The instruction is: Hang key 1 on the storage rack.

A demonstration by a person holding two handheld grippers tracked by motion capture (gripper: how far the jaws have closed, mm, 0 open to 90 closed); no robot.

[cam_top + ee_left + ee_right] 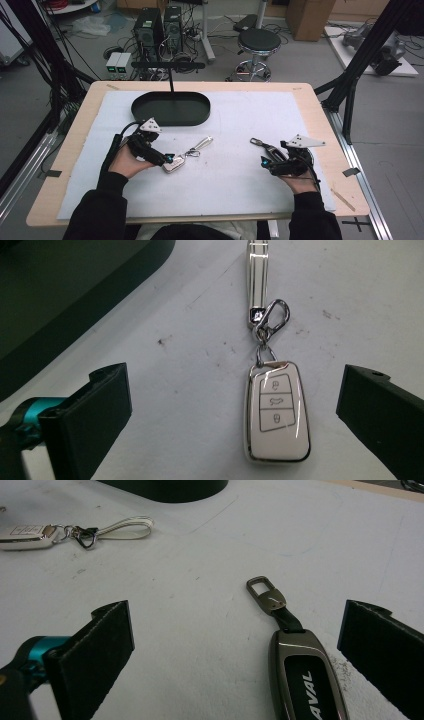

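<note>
A white three-button key fob (277,412) lies flat on the white mat, with a metal clip (272,320) and a pale strap (256,270) beyond it. My left gripper (235,390) is open; the fob sits between its jaws, nearer the right one, touching neither. From above, that left gripper (172,159) hovers at the white fob (175,166). A dark metal key fob (307,680) lettered "AVAL", with a rectangular clasp (265,592), lies between the open jaws of my right gripper (235,630). In the high view the right gripper (264,161) is just behind the dark fob (267,148).
A black oval tray (171,107) with an upright post and crossbar (167,65) stands at the back of the mat (240,120). The wooden table's edges (320,130) frame the mat. A stool and computer towers stand on the floor beyond.
</note>
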